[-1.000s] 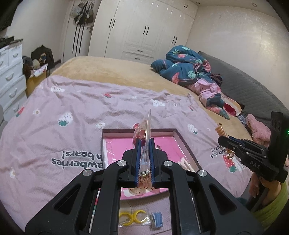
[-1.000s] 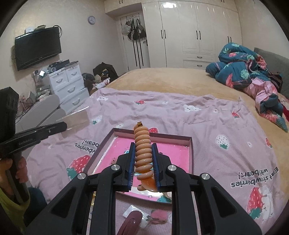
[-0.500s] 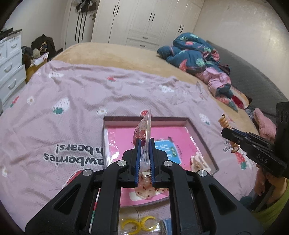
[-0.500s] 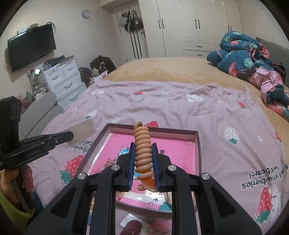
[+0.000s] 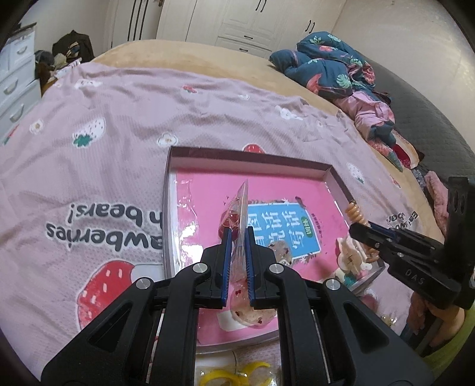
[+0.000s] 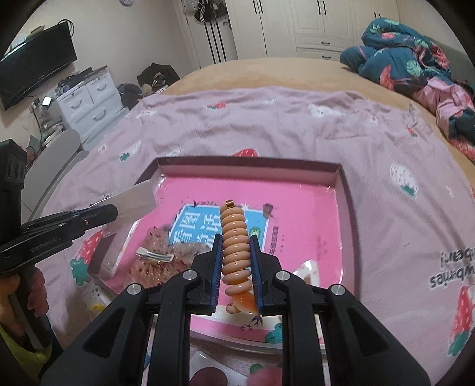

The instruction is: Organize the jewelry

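— Left tongs (image 5: 237, 261)?
— We log them clamped on one clear packet (image 5: 240, 225).
— Right tongs (image 6: 236, 267)?
— Clamped on one orange spiral clip (image 6: 234, 240), both above one pink tray (image 6: 308, 216) on the bed (image 6: 267, 124).

A bedroom: a wide bed (image 6: 267, 74) under a tan blanket, overlaid by a lilac strawberry-print sheet (image 6: 267, 130). White wardrobes (image 6: 311, 26) line the far wall at 12 o'clock. A wall-mounted television (image 6: 35, 80) and white drawers (image 6: 89, 101) stand at 10 o'clock. Crumpled floral bedding (image 6: 415, 56) lies at 2 o'clock.
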